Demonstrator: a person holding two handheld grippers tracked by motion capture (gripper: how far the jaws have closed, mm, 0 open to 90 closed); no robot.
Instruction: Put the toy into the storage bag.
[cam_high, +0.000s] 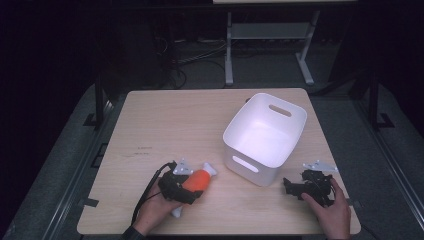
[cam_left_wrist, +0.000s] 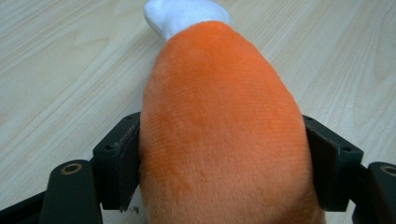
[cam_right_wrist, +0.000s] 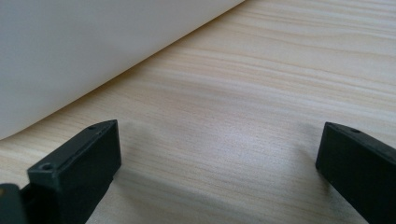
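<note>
- We see a light wooden table (cam_high: 165, 125) with straight, pale grain, square-cornered, standing on a grey floor (cam_high: 55, 165) in a dark room.
- At 12 o'clock behind the table stands a white desk frame (cam_high: 265, 35), with black cables (cam_high: 185, 57) lying loose on the floor at about 11 o'clock.
- Dark rails (cam_high: 75, 185) run along the floor beside the table's left edge; a dark post (cam_high: 100, 100) stands at 10 o'clock, and another (cam_high: 374, 105) at 2 o'clock.
- A white bin (cam_high: 265, 137) sits on the table at about 3 o'clock from its centre, turned at an angle, with slot handles in its walls and nothing showing inside.
- The toy (cam_high: 199, 181), orange plush with white ends, lies at 6 o'clock on the table near the front edge, well apart from the bin's near corner.
- Our left gripper (cam_left_wrist: 222, 163) is clenched on the toy: in the left gripper view both black pads press into the orange body from either side, and the white tip points away over the wood.
- Our right gripper (cam_right_wrist: 219, 158) rests at 5 o'clock, near the table's front right corner, jaws spread wide with bare wood between them.
- In the right gripper view the bin's white wall rises near the jaws; we cannot tell whether they touch it.
</note>
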